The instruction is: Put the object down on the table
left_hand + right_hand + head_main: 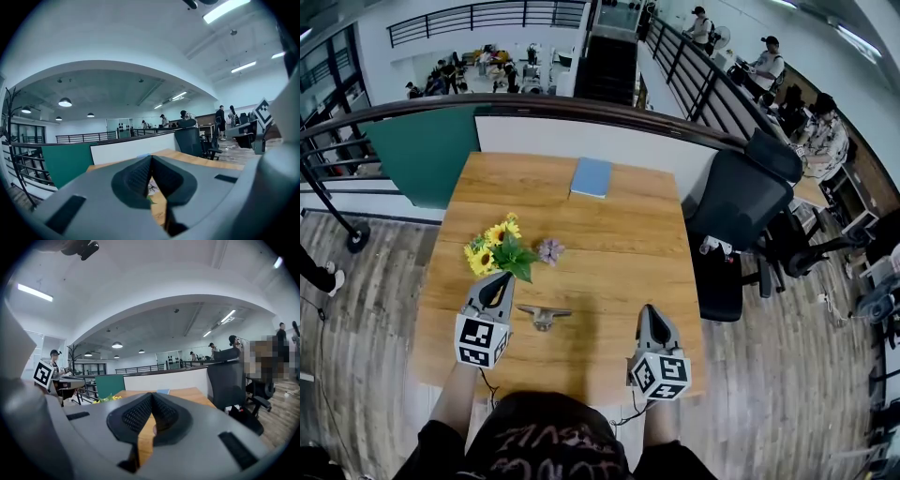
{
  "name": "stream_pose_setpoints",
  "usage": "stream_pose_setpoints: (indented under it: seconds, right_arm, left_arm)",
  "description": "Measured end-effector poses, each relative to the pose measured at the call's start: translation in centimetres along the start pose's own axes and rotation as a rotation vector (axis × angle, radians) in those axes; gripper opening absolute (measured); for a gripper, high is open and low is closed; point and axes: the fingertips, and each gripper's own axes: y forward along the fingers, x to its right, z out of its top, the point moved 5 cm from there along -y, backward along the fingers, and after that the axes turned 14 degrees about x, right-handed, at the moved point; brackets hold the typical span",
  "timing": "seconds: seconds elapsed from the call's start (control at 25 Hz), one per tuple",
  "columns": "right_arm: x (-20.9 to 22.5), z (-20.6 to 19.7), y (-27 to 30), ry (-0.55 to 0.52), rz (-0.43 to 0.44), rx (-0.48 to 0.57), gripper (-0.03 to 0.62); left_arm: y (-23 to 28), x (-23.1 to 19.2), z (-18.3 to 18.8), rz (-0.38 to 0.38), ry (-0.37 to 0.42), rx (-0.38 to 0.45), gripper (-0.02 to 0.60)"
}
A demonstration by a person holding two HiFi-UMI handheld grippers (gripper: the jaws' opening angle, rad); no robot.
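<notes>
Centrally in the head view stands a rectangular light-wood table (609, 234), its far edge set against a green and white partition panel (427, 150) under a dark curved handrail. A black office chair (741, 202) sits just off the table's right edge, in the right half of the frame.

Low in the frame, two grey hand-held grippers reach over the near part of the table. The left gripper (500, 281) is at lower left, its tip pointing up the frame toward the flowers. In the left gripper view its jaws (151, 157) are closed tip to tip, with nothing held; only table wood and a scrap of green show through the slit below the tips. The right gripper (650, 311) is at lower right, well apart from the left one. In its own view (151, 394) the jaws also meet at the tips and hold nothing, with bare wood showing behind them.

A bunch of yellow sunflowers with green leaves (497, 248) lies on the table's left half, just beyond the left gripper's tip. A small pale purple bloom (550, 249) lies beside it to the right.

A flat light-blue notebook (592, 176) lies near the far edge, at upper centre.

A small grey metal T-shaped piece (544, 315) lies on the wood between the two grippers. It is just right of the left gripper and touched by neither.
</notes>
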Motion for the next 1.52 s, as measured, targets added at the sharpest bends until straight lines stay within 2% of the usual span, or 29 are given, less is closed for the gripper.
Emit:
stream_pose_setpoints:
  seconds: [0.4,1.04,1.52]
  right_arm:
    - [-0.1,0.8,0.9,-0.054,0.02,0.022,0.005]
    - [-0.2,1.5,1.7,-0.102,0.058,0.027,0.003]
    - [-0.4,1.5,1.6,-0.092,0.051,0.034,0.003]
  left_arm:
    - [0.7,-0.7,1.2,0.021,0.007,0.037,0.011]
    - [0.2,-1.6,1.0,0.048,0.007,0.032,0.011]
    - [-0.1,-1.6,1.2,0.047,0.014,0.035,0.011]
